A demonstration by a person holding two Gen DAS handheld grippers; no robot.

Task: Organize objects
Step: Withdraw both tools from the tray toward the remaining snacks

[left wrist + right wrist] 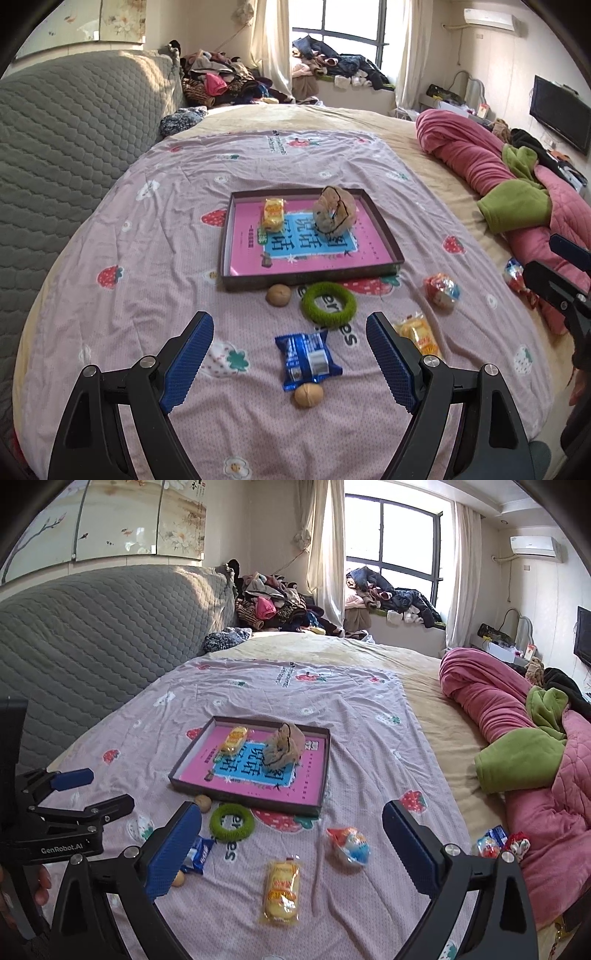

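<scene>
A shallow dark tray [312, 277] [192, 784] with a pink liner holds a yellow snack pack [273, 213] [233, 739] and a beige cloth bundle [334, 214] [286, 747]. On the bedsheet before it lie a walnut [279, 294], a green ring [328, 303] [231, 822], a blue packet [308, 360] [199, 853], a second walnut [307, 395], a yellow pack [281, 893] [419, 334] and a red-blue wrapped snack [442, 291] [349, 845]. My left gripper [290, 354] is open over the blue packet. My right gripper [291, 840] is open above the yellow pack.
A pink and green quilt [517, 760] [509, 184] is heaped on the right, with small wrapped candies [498, 843] at its edge. A grey padded headboard [74, 129] runs along the left. Clothes [273, 605] are piled beyond the bed.
</scene>
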